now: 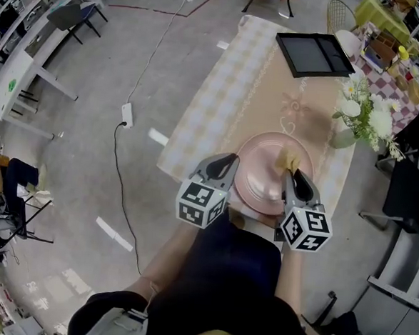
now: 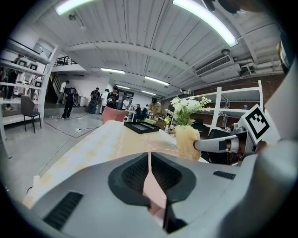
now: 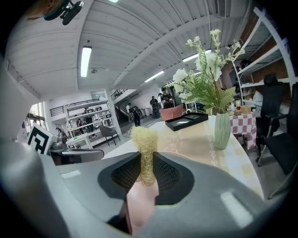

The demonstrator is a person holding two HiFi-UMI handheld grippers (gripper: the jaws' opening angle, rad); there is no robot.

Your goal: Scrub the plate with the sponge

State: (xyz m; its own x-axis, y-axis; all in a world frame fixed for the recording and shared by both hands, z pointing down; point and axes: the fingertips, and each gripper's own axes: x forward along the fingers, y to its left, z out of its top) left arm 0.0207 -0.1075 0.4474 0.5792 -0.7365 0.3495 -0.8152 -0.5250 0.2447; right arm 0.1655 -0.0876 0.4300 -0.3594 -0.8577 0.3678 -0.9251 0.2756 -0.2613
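A pink plate lies on the near end of the beige table. My left gripper is shut on the plate's left rim; in the left gripper view the thin pink plate edge runs between the closed jaws of that gripper. My right gripper is shut on a yellow fibrous sponge, which rests on the plate's right side. The right gripper view has the sponge upright between the jaws of the right gripper, above the plate. The sponge also shows in the left gripper view.
A black tray lies at the table's far end. A green vase with white flowers stands at the right edge, close to the plate. A checked table is beyond it. A power strip and cable lie on the floor at the left.
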